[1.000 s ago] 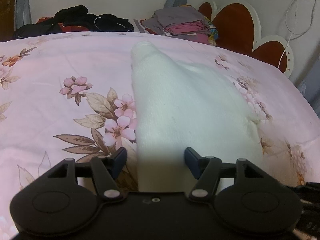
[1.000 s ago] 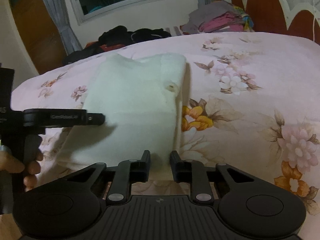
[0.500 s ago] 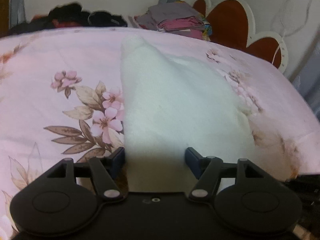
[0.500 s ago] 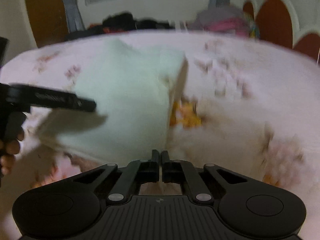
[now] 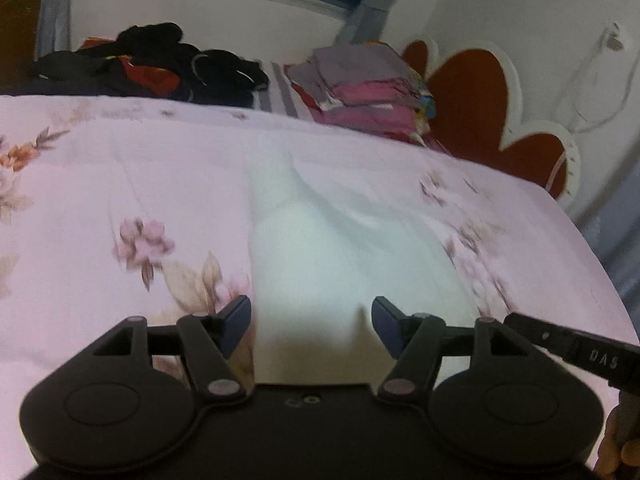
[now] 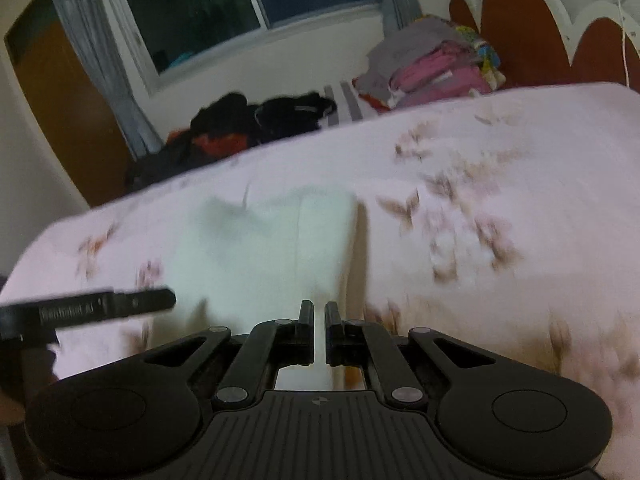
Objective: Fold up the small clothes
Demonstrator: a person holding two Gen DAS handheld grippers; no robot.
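Lifting the near hem to fold

My right gripper (image 6: 319, 320) pinches the white garment (image 6: 264, 252) on the bedspread (image 6: 500, 152); my left gripper (image 5: 311, 320) gapes, gripping nothing, and should catch its corner next

Both views ride on hand-held grippers and look forward and downward along their fingers, close over a bed (image 5: 120, 184). The left wrist view has the white garment (image 5: 320, 248) at centre, the right gripper's body at its lower right edge. The right wrist view (somewhat blurred) shares the garment (image 6: 256, 256), window (image 6: 248, 4) and folded pile (image 6: 436, 68).
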